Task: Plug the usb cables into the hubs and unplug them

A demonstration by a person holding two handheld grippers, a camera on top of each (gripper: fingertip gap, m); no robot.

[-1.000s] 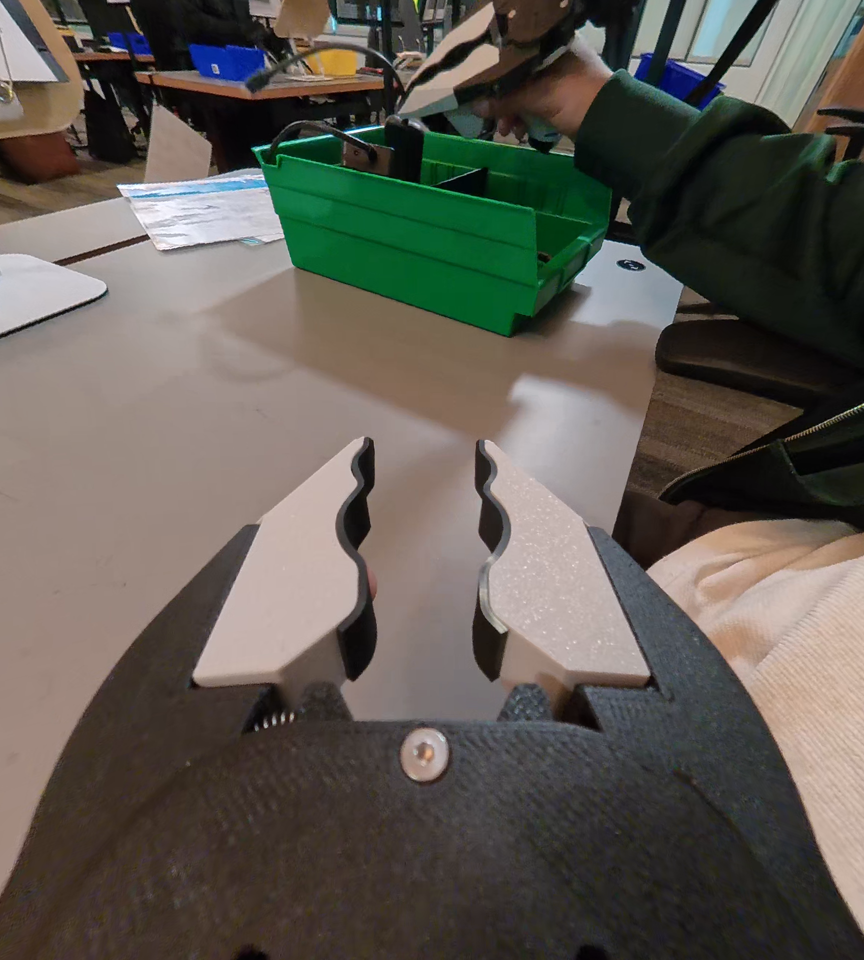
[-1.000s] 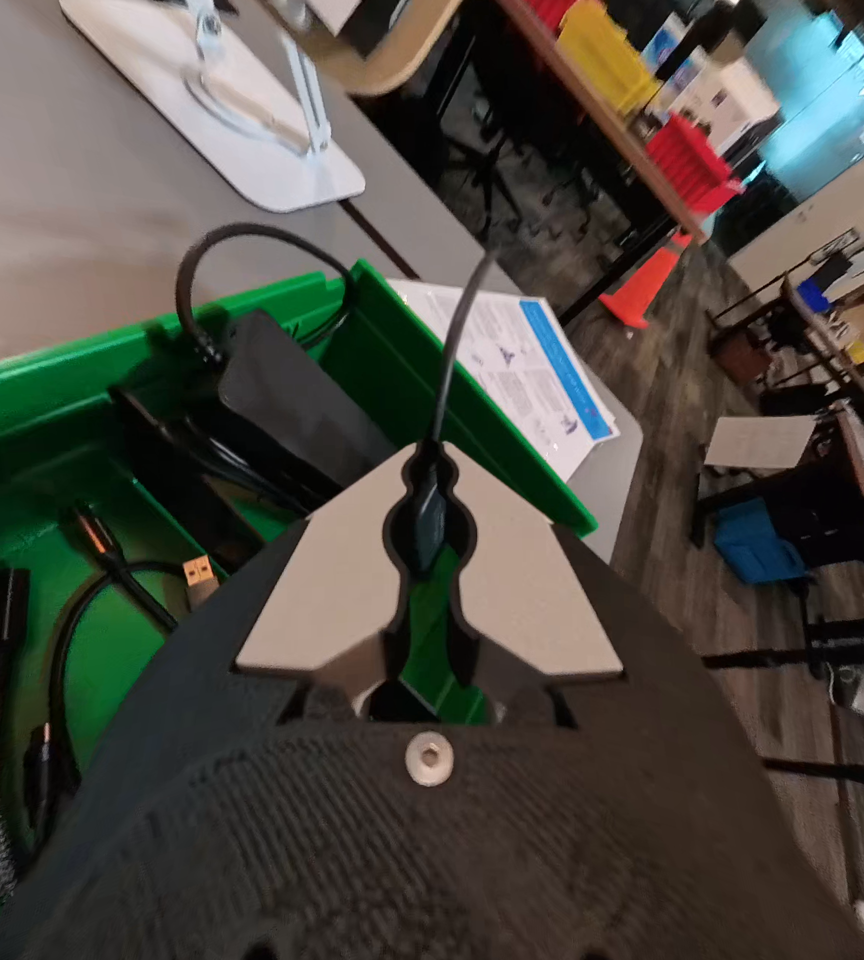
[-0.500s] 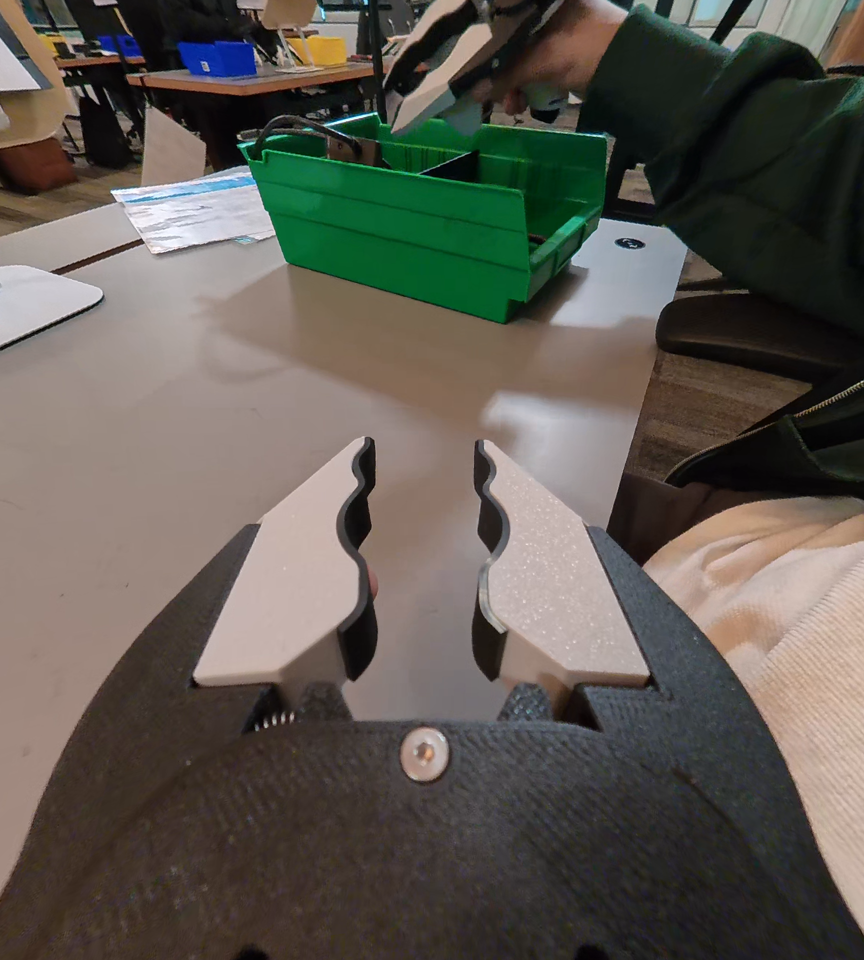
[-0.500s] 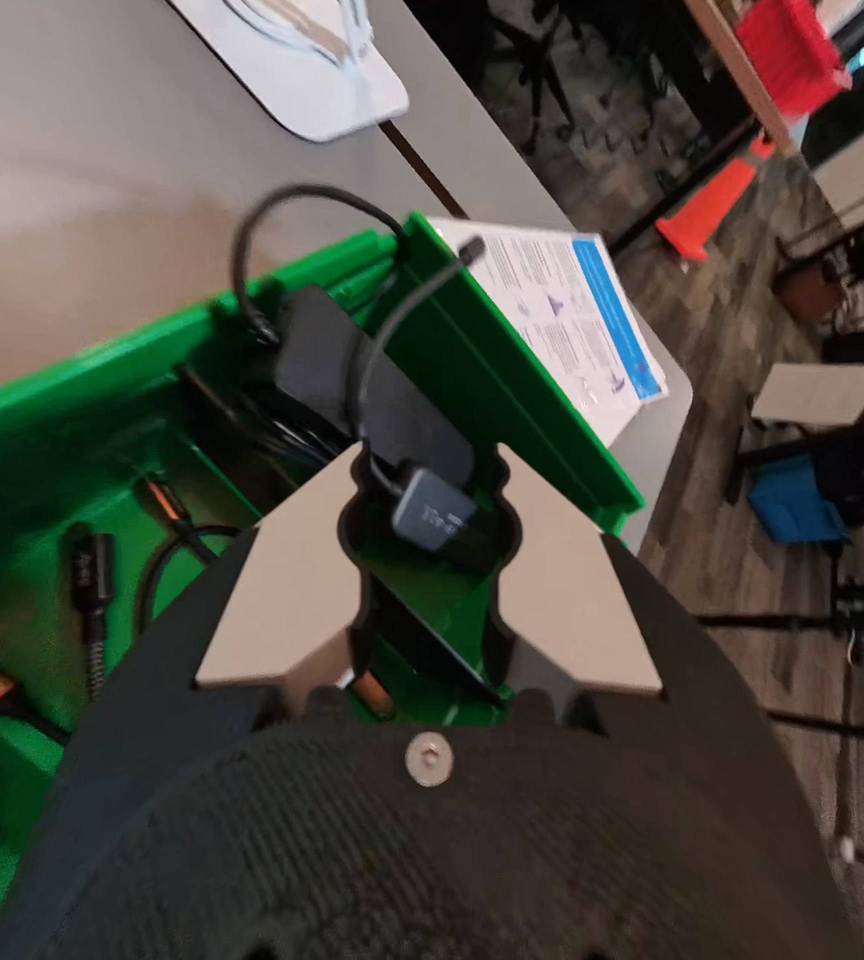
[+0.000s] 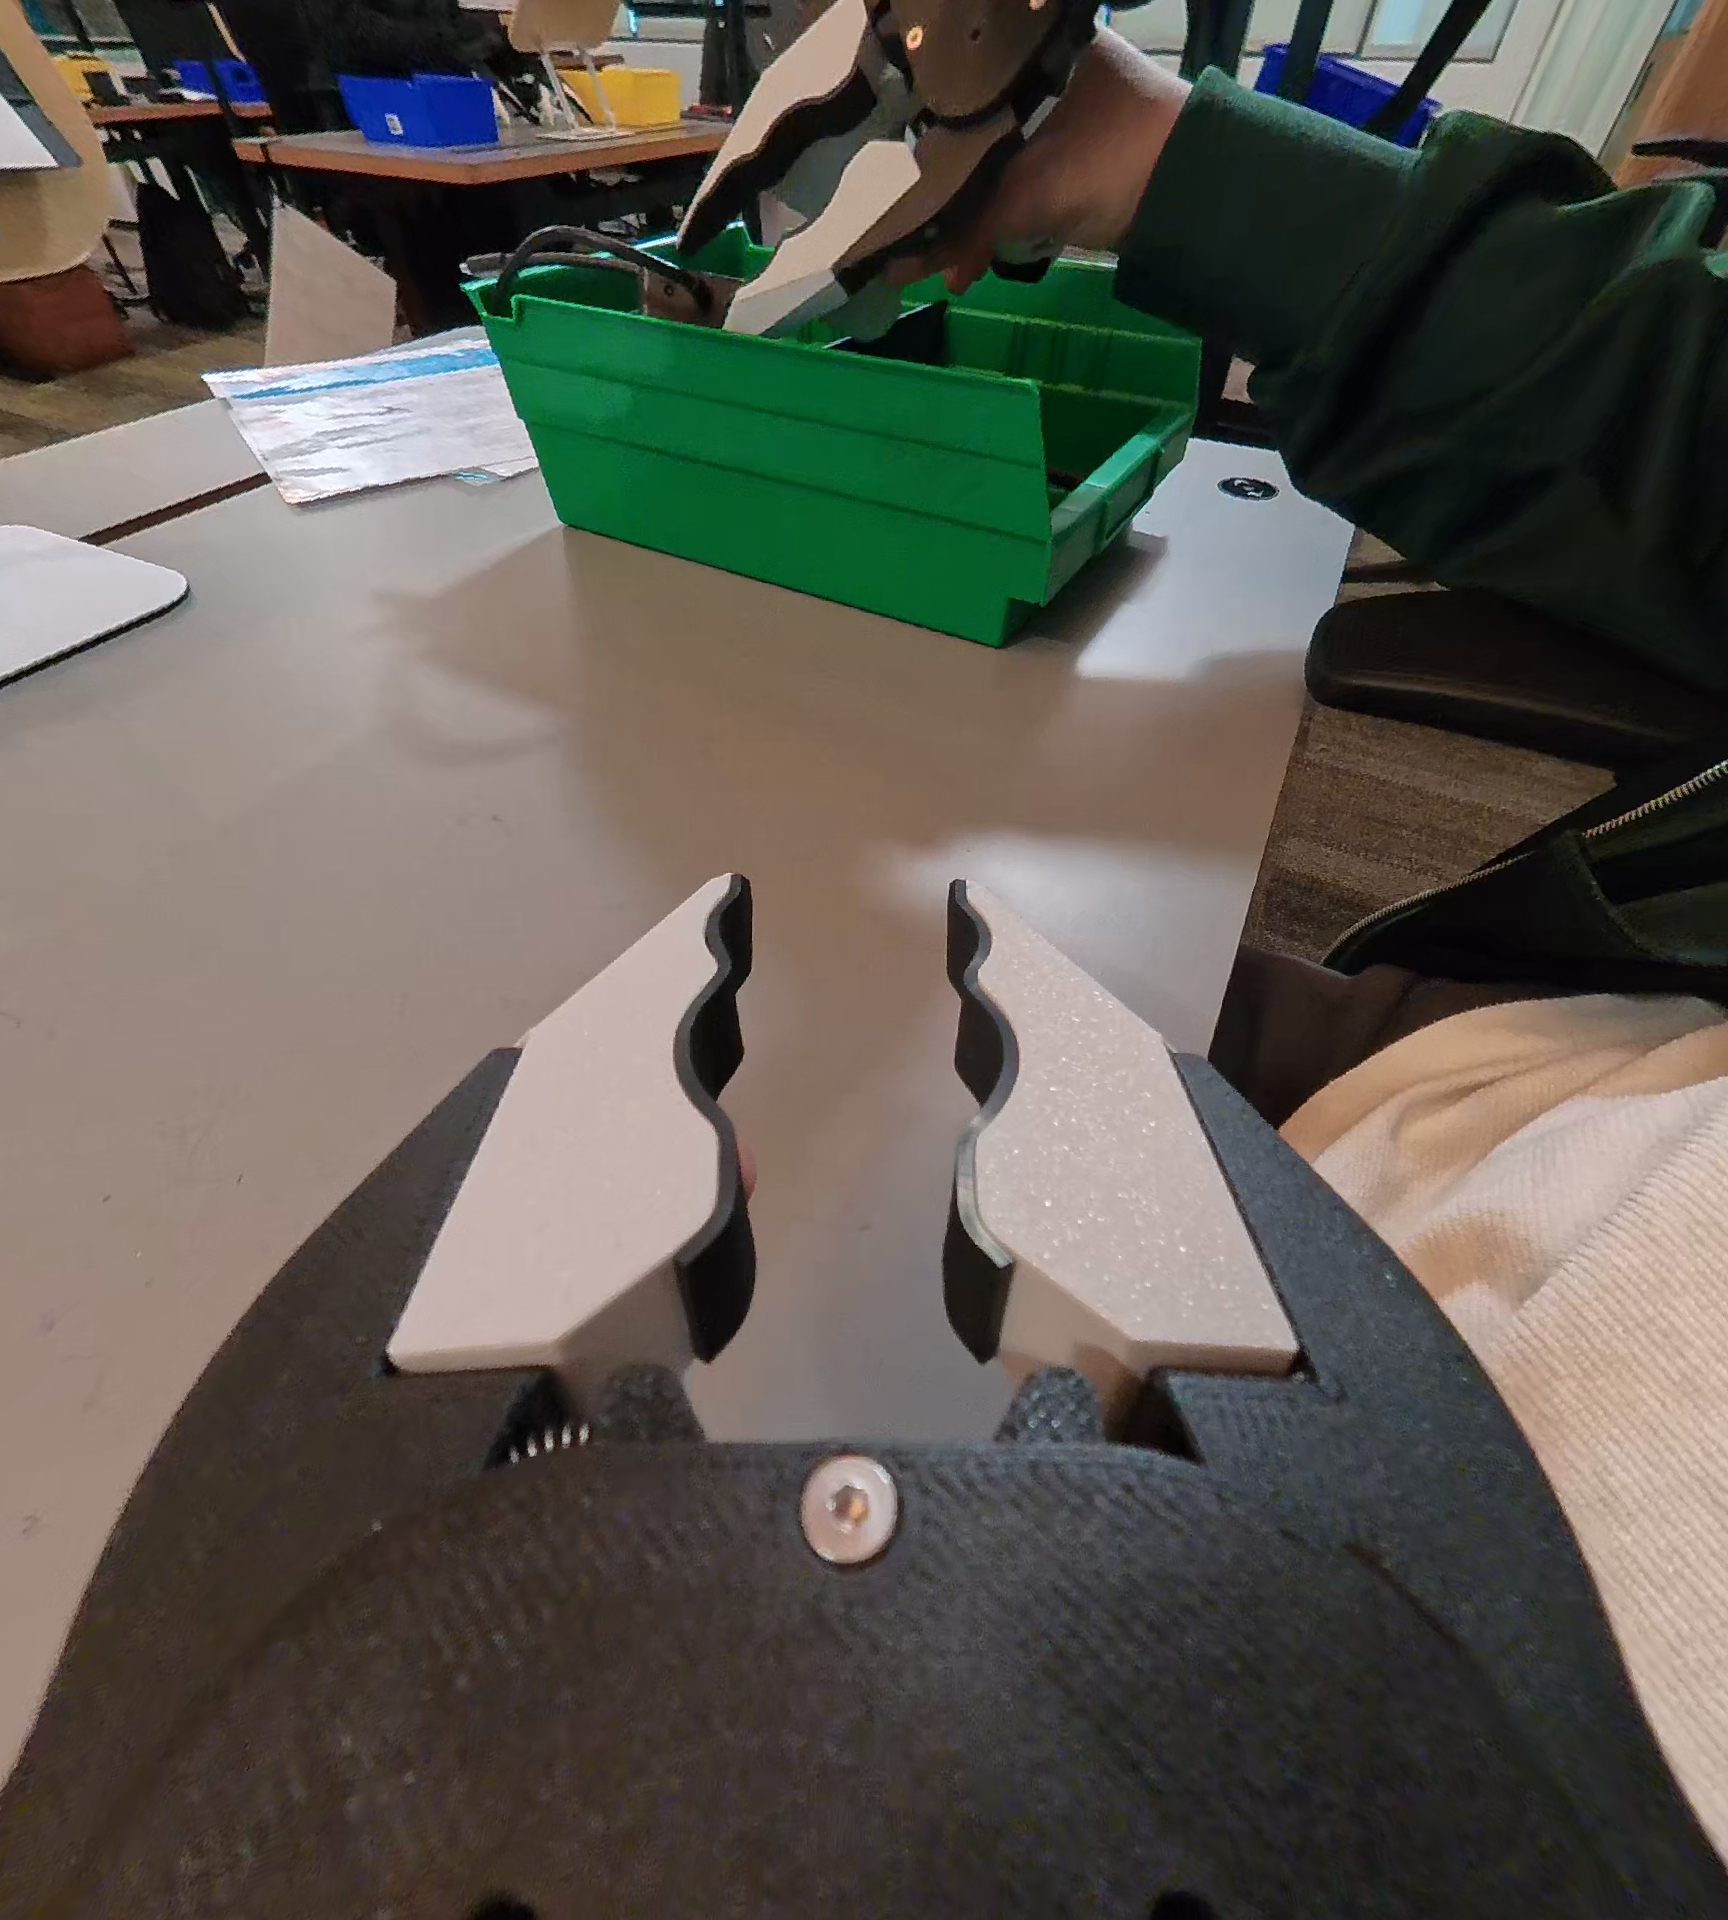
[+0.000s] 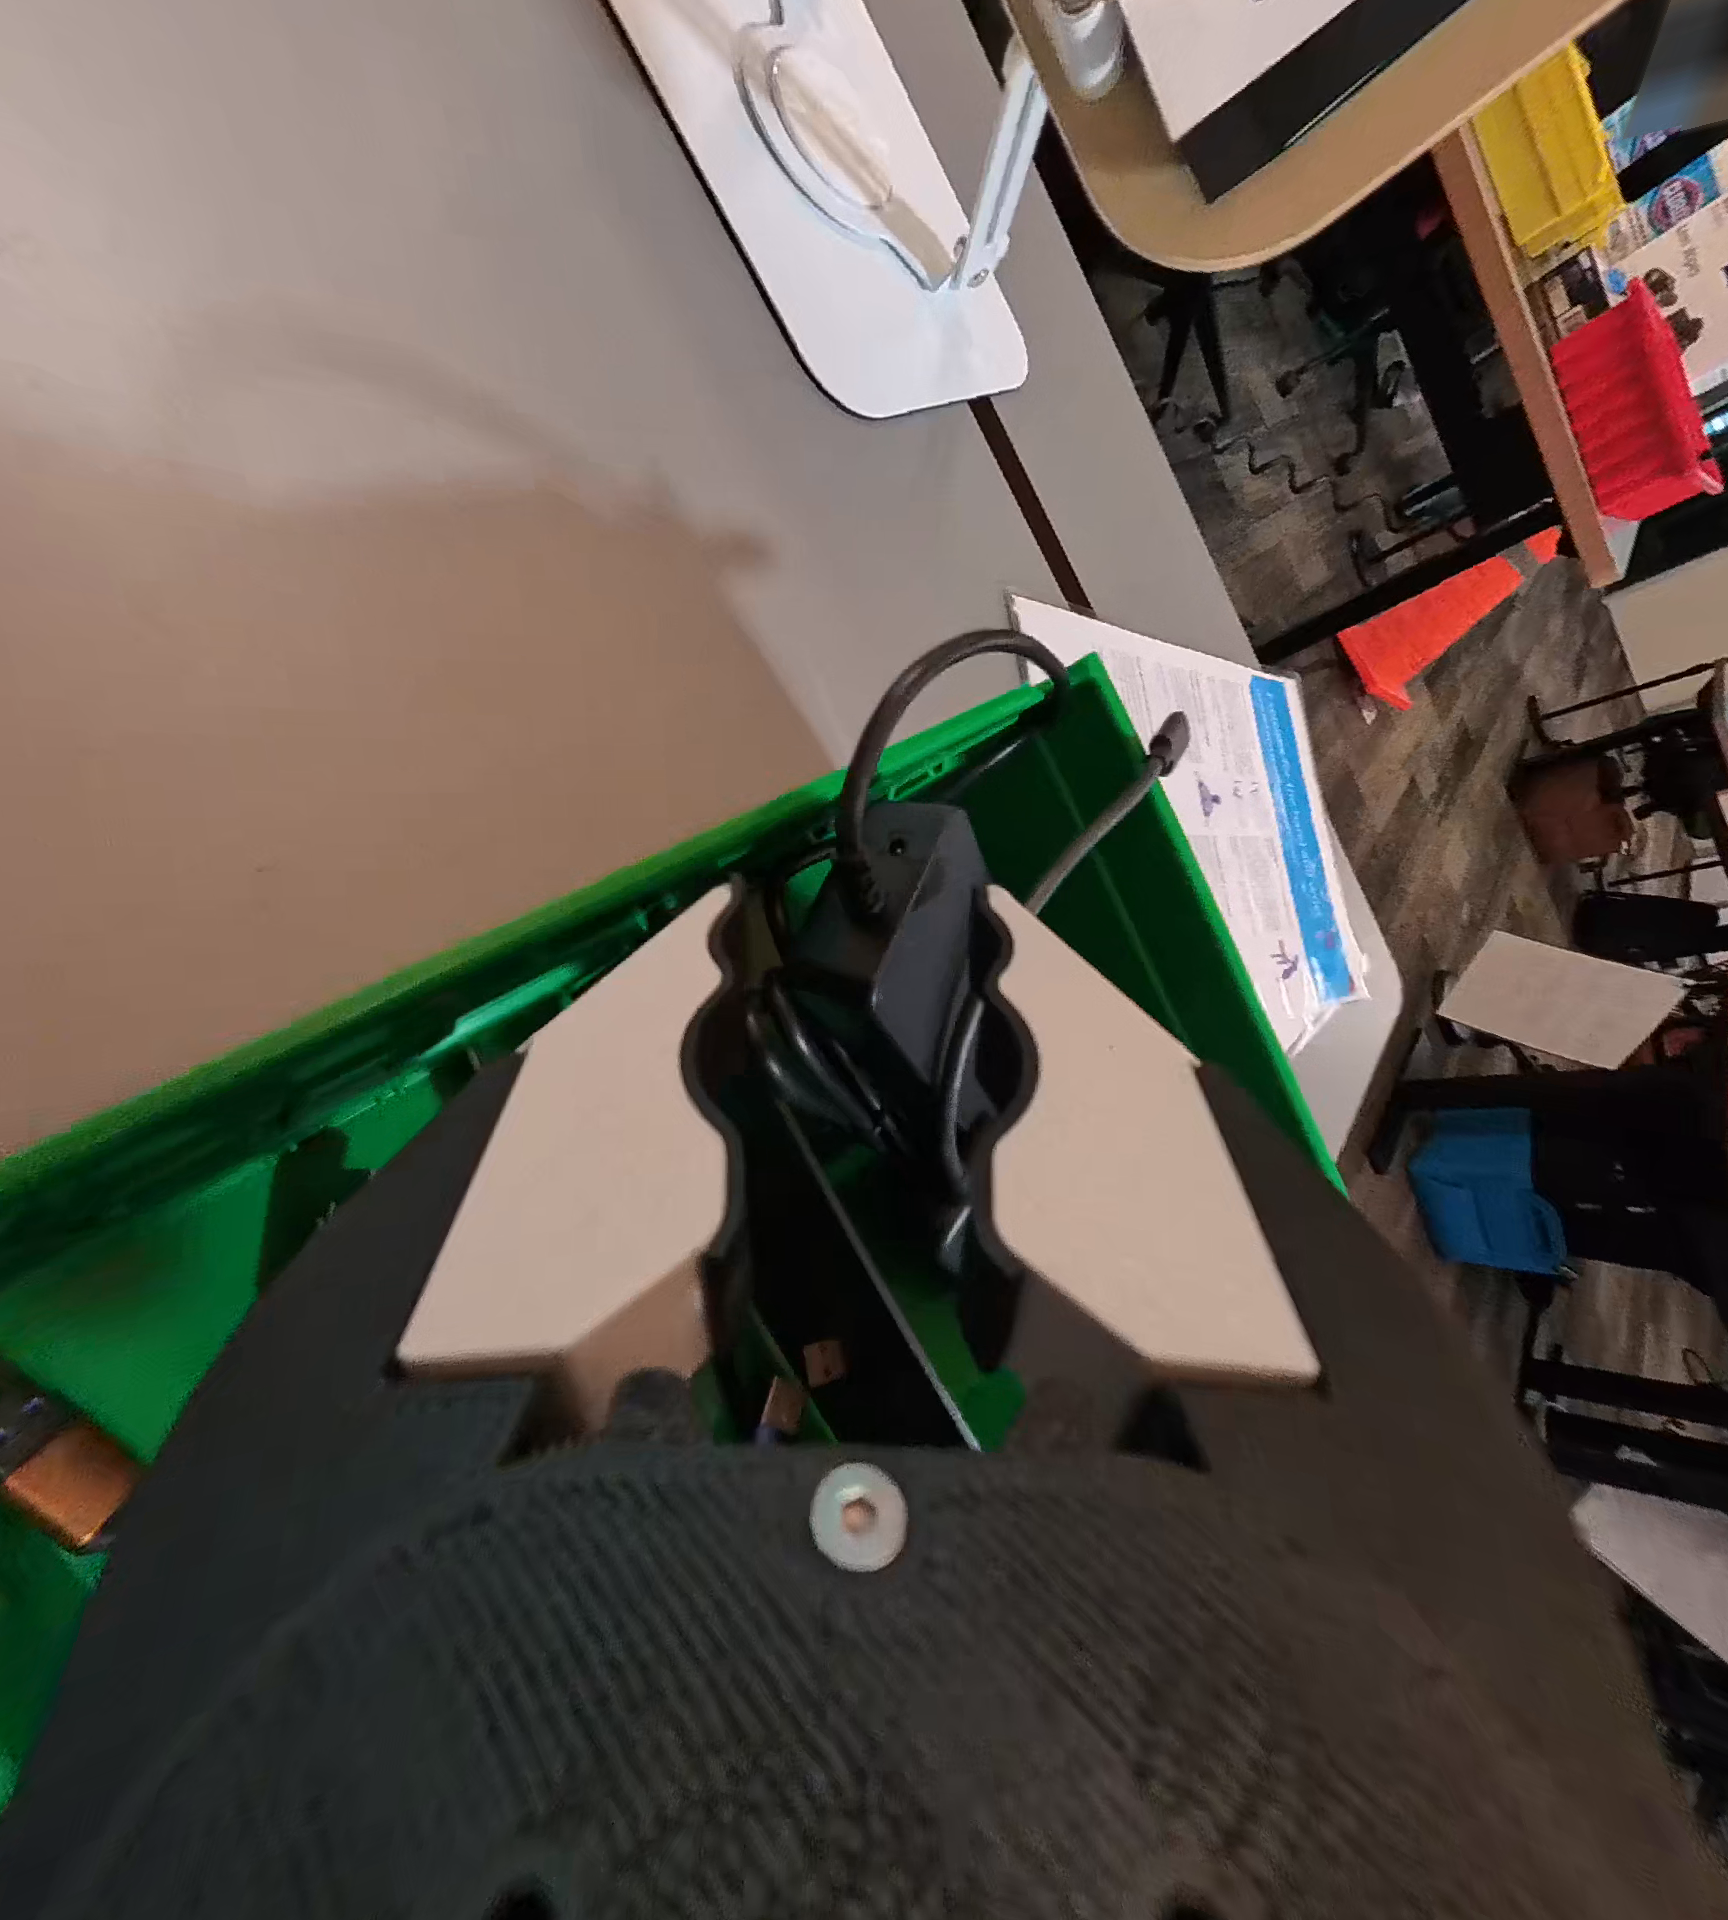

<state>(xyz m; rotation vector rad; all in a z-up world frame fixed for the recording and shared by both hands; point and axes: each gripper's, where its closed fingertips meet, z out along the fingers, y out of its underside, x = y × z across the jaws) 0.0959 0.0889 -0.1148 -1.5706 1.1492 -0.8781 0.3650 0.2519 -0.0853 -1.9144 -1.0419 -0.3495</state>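
A green bin stands at the far right of the grey table. My left gripper is open and empty, low over the table well short of the bin. My right gripper is open and reaches down into the bin; it also shows in the left wrist view. Its jaws stand on either side of a black hub that leans upright in the bin, without closing on it. A black cable loops from the hub's top. A thin cable's plug pokes over the rim. USB plugs lie in the bin.
A white stand base sits on the table's left, also in the right wrist view. A printed sheet lies behind the bin. A green-sleeved arm crosses above the table's right edge. A chair seat is beyond that edge.
My right gripper opened and let go of the thin cable with the grey plug, then moved lower into the bin around the black hub. My left gripper has stayed open and nearly still.
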